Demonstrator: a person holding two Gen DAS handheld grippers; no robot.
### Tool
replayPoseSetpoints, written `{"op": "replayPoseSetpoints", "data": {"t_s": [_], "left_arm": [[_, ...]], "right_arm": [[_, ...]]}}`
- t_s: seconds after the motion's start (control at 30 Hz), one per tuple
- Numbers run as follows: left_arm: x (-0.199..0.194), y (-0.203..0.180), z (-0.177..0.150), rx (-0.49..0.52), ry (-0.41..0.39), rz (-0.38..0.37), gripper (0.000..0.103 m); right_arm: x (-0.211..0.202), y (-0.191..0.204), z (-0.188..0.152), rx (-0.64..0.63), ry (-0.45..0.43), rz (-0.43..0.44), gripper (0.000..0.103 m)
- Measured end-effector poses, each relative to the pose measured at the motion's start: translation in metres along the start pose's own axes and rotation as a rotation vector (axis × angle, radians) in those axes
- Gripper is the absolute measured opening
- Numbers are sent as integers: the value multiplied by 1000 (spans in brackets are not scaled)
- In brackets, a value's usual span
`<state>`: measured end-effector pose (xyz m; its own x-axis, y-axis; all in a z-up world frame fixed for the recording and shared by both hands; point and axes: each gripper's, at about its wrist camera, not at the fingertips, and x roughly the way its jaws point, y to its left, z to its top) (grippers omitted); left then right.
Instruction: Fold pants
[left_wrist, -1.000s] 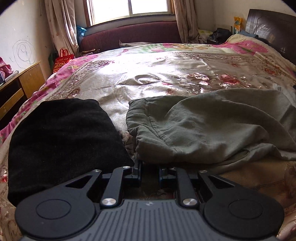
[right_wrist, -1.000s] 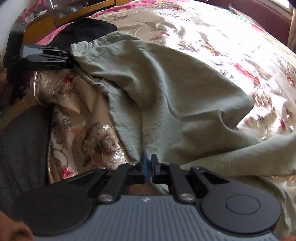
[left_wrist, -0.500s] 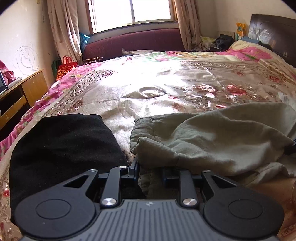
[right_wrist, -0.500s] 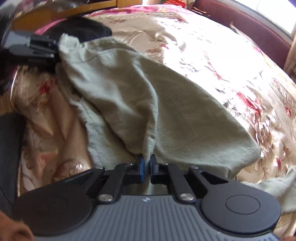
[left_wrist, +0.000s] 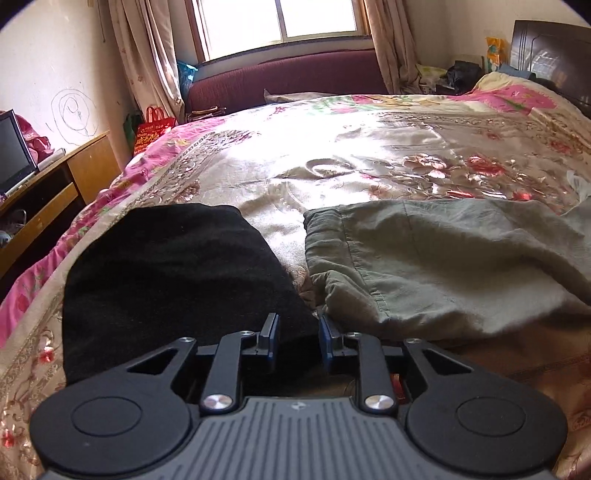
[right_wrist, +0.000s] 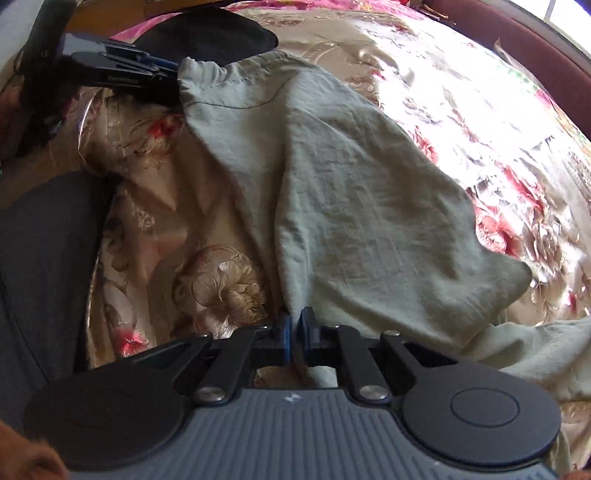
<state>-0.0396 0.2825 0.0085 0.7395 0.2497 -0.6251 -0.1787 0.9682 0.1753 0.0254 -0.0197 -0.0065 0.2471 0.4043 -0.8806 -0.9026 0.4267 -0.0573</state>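
Observation:
Grey-green pants (left_wrist: 443, 266) lie on the floral bedspread, their elastic waistband (left_wrist: 325, 236) toward the left. My left gripper (left_wrist: 297, 334) is open, its jaws apart and empty, right at the near corner of the waistband. It also shows in the right wrist view (right_wrist: 162, 79), touching the waistband (right_wrist: 207, 70). My right gripper (right_wrist: 294, 330) is shut on a fold of the pants (right_wrist: 351, 206) and holds the cloth pulled up into a ridge.
A folded black garment (left_wrist: 166, 273) lies on the bed left of the pants, also visible in the right wrist view (right_wrist: 207, 33). A wooden cabinet (left_wrist: 48, 192) stands left of the bed. A dark red sofa (left_wrist: 288, 81) is under the window. The person's dark clothing (right_wrist: 44, 266) is at near left.
My left gripper has opened and let go of the waistband, which now lies flat on the bed. My right gripper stays shut on the pants and has drawn the cloth back.

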Motion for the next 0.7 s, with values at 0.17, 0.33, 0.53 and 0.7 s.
{"op": "replayPoseSetpoints", "data": {"t_s": [0.17,0.33,0.53,0.7], "left_arm": [[-10,10,9,-12,-29,56,40],[-20,-11,33,12,-113,-21,47],[22,-69,28,237,-17,-98,55],[37,-71,5,251,79,-111,56]], "right_arm": [[-32,-19,12,29,-78,6,36],[-40,-55,33,140,-160,-4,38],[-1,-120,36,361,-186,-56,40],[30,-163,28,467,-189,50,40]]}}
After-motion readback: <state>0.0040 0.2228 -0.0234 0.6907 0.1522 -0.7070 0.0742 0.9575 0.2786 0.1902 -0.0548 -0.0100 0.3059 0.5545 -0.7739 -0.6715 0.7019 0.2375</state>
